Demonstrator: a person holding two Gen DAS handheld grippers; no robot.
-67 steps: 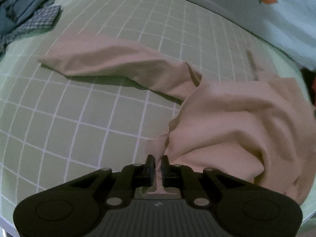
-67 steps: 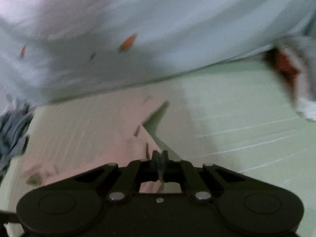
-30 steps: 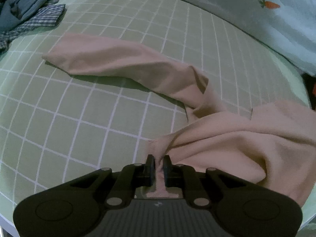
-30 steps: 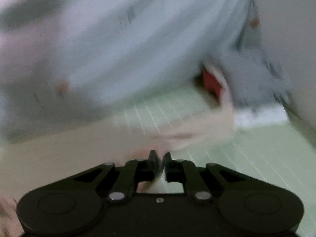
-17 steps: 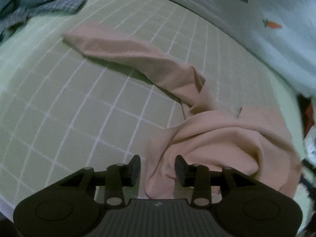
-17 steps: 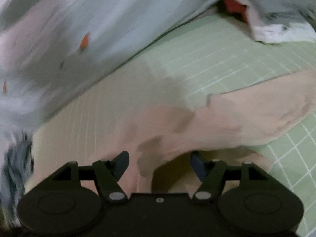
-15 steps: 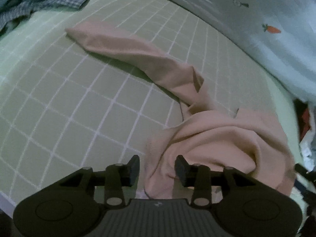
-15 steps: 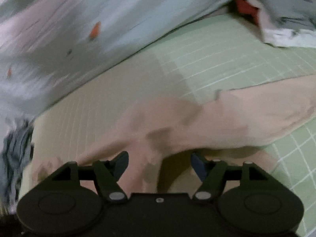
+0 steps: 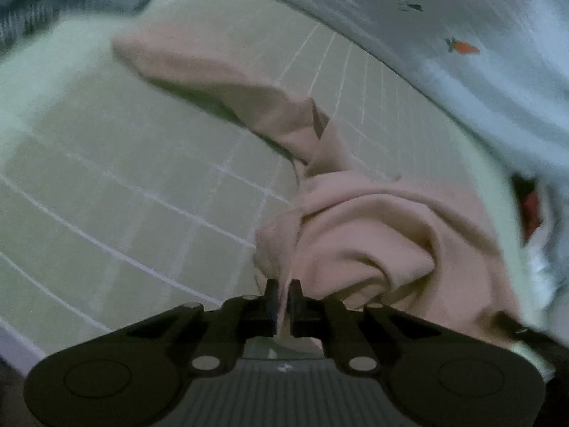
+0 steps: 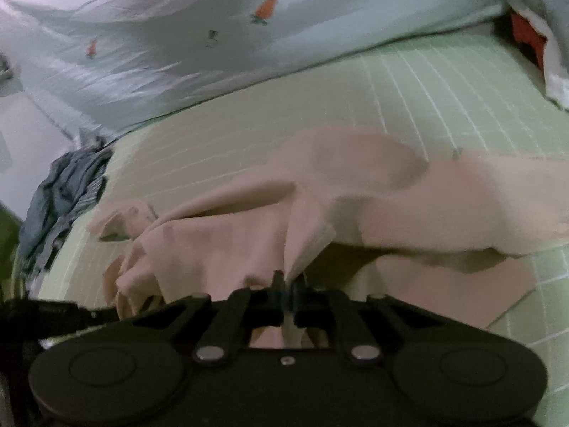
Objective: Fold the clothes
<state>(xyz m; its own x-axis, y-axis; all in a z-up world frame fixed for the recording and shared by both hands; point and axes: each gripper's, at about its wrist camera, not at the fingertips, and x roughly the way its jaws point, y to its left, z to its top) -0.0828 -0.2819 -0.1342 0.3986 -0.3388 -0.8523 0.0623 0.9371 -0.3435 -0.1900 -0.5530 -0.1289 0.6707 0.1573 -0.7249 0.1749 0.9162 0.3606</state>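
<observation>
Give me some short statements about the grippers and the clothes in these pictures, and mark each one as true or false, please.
1. The left gripper is shut on the pink garment. True.
2. The right gripper is open and holds nothing. False: it is shut on the same garment's fabric.
3. The garment lies on a green checked sheet. True.
4. The pale quilt has strawberry prints. False: carrots.
5. A blue pile of clothes lies on top of the pink garment. False: it lies apart.

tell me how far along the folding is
Early. No fold looks done: the pink garment lies bunched on the green grid mat, one sleeve trailing out. In hand: left gripper and right gripper both pinch its fabric. Left: spreading, folding, and the blue clothes pile.
</observation>
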